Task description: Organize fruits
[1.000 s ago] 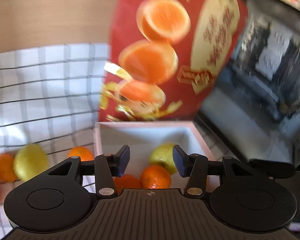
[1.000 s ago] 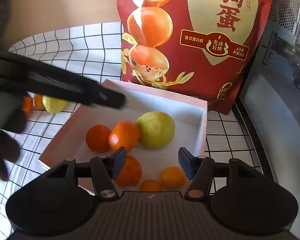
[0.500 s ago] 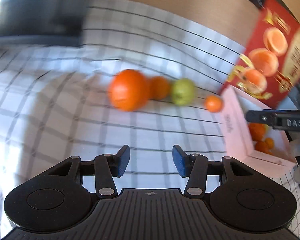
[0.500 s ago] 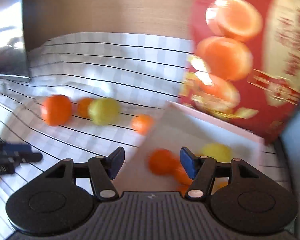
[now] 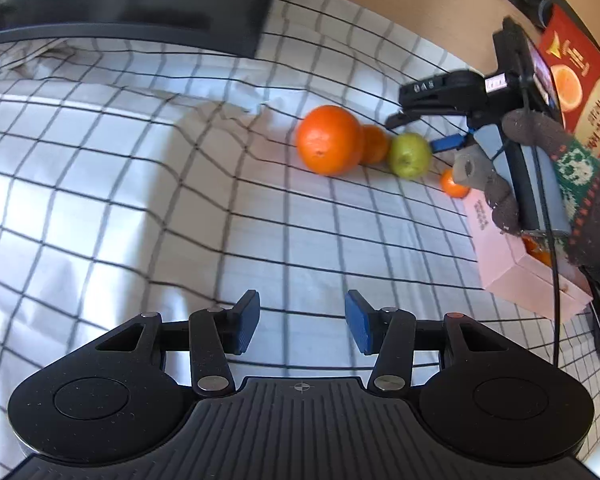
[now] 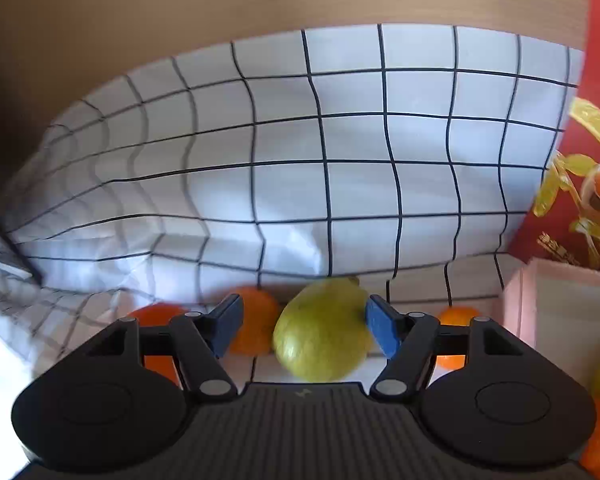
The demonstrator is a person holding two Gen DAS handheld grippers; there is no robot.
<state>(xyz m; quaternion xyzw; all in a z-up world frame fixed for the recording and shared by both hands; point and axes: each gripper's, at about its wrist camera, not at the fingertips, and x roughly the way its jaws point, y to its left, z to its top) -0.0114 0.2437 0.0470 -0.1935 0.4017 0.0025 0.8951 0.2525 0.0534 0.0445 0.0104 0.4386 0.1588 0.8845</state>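
Left wrist view: left gripper (image 5: 302,322) spread, empty, over the checked cloth (image 5: 140,200); fruits lined beside the pink box (image 5: 512,264).

Right wrist view: right gripper (image 6: 304,326), jaws just widened, straddles the green fruit (image 6: 322,338), unpressed.

The left wrist view looks steeply down over the checked cloth (image 5: 140,168) from well back, facing the far fruit row; the right wrist view sits close above that row, facing the far wall; both share the green fruit (image 5: 410,155) (image 6: 324,334)
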